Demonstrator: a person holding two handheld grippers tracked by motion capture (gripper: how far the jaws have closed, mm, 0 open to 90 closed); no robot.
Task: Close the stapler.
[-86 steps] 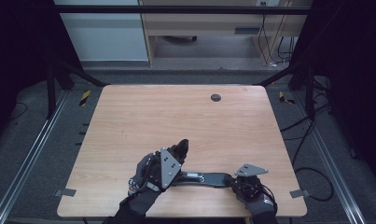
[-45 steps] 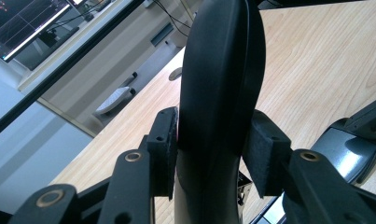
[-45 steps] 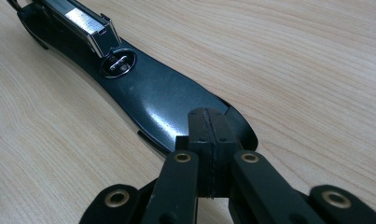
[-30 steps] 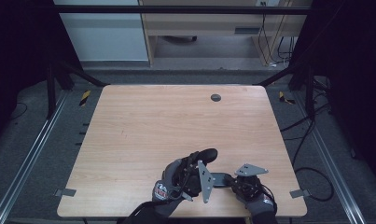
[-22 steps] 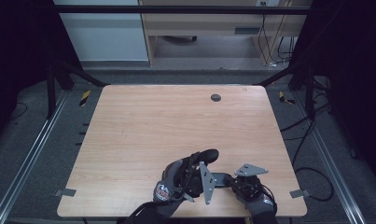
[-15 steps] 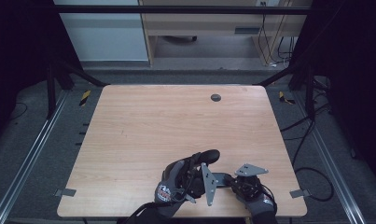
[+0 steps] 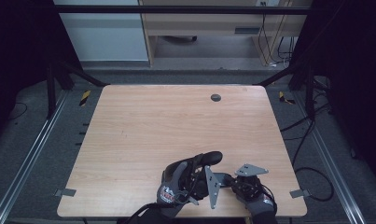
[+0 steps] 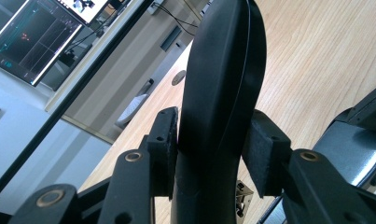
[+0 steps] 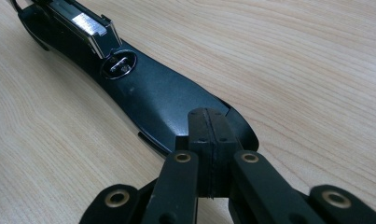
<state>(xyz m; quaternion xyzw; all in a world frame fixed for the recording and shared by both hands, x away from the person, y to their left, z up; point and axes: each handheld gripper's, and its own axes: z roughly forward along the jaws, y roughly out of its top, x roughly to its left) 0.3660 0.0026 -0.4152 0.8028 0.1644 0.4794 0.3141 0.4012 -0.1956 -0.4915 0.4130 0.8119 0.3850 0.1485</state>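
Black stapler (image 9: pixel 148 93) — opened out, base flat on the wood, upper arm (image 8: pixel 223 88) raised — near the table's front edge.

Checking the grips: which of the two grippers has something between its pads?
The left gripper: its pads clamp the black stapler arm. The right gripper has its pads pressed together.

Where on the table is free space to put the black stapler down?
Free: the table from the round hole at the far edge down to the hands, plus the whole left half. Crowded: the near right edge, where both tongs handle the black stapler.
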